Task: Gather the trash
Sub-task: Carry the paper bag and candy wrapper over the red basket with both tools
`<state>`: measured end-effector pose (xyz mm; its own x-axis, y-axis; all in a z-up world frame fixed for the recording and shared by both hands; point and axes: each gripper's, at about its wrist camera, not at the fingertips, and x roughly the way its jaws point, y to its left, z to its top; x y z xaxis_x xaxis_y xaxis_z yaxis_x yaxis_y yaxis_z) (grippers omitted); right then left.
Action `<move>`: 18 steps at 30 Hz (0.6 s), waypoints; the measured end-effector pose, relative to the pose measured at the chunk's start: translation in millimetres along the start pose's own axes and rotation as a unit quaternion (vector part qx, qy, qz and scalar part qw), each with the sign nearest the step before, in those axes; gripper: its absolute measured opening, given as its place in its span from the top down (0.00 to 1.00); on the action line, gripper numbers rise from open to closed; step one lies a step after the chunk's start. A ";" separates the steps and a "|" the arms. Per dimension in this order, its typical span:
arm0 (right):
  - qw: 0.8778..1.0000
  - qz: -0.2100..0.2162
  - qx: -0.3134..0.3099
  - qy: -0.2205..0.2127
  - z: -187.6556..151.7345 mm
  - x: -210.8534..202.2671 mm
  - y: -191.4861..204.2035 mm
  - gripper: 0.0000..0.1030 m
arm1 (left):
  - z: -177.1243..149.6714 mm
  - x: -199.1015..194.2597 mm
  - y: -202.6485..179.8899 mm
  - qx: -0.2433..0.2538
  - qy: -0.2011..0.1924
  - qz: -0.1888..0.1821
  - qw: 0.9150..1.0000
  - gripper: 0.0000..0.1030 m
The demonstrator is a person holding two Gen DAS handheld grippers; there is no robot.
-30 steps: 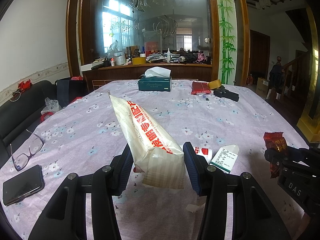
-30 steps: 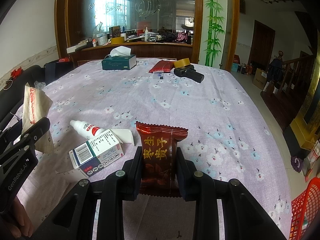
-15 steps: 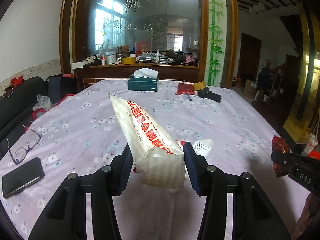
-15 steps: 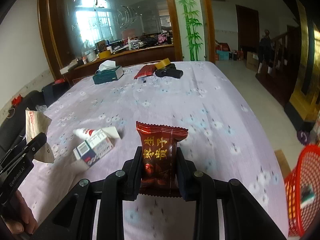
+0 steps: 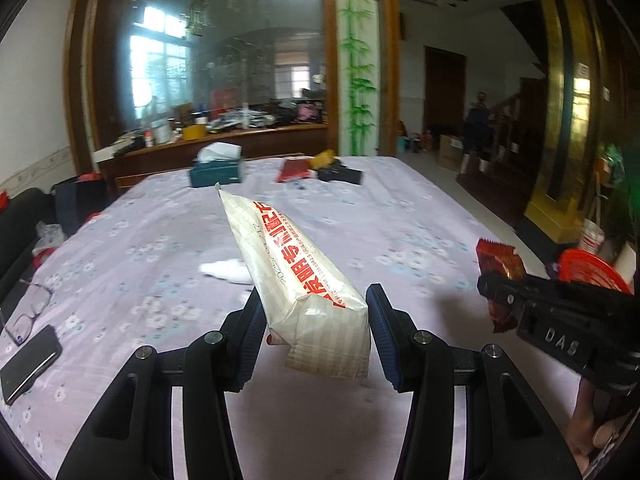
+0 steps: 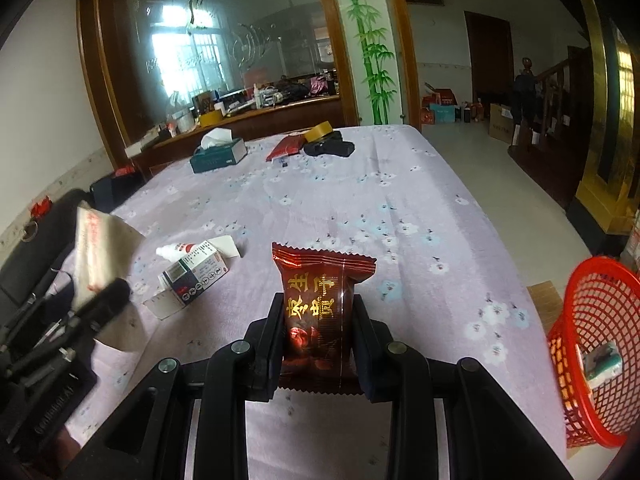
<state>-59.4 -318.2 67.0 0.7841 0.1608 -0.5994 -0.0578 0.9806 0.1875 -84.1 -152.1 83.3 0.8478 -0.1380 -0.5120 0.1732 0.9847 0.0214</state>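
My left gripper [image 5: 316, 320] is shut on a long cream paper bag with red print [image 5: 292, 264], held above the purple flowered table [image 5: 160, 240]; the bag also shows in the right wrist view [image 6: 96, 248]. My right gripper [image 6: 318, 328] is shut on a dark red snack wrapper with gold print [image 6: 320, 292], also seen in the left wrist view [image 5: 500, 268], near the table's right edge. A red mesh basket [image 6: 596, 344] stands on the floor to the right with a small packet inside. A white medicine box [image 6: 192, 276] and a small white bottle [image 6: 176, 249] lie on the table.
A green tissue box [image 6: 218, 156], a red packet [image 6: 286, 146], a tape roll [image 6: 318, 130] and a black object [image 6: 330, 147] sit at the far end. Glasses [image 5: 28, 312] and a phone [image 5: 30, 364] lie at the left. A cluttered wooden sideboard stands behind.
Both grippers have swung right toward the table's right edge with their loads. The red basket has come into view. The medicine box and bottle have shifted left.
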 end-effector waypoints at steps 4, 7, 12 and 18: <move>0.999 -0.005 0.037 -0.012 -1.2 -24.9 -37.6 0.69 | 4.8 -1.0 -32.3 0.022 0.015 -0.057 0.998 0.53; 0.997 -0.011 0.069 -0.021 -1.2 -44.2 -69.3 0.69 | 11.2 0.5 -58.0 0.036 0.027 -0.098 0.994 0.53; 0.991 -0.041 0.113 -0.056 -3.2 -88.0 -125.1 0.69 | 23.8 0.9 -108.5 0.061 0.041 -0.164 0.984 0.53; 0.982 -0.079 0.155 -0.077 -12.0 -123.5 -184.8 0.69 | 36.5 0.6 -180.8 0.101 0.053 -0.239 0.964 0.53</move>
<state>-153.0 -517.9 97.0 0.8534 -0.0328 -0.5203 0.2442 0.9070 0.3432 -96.6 -334.1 110.4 0.5924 -0.5484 -0.5902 0.6349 0.7688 -0.0771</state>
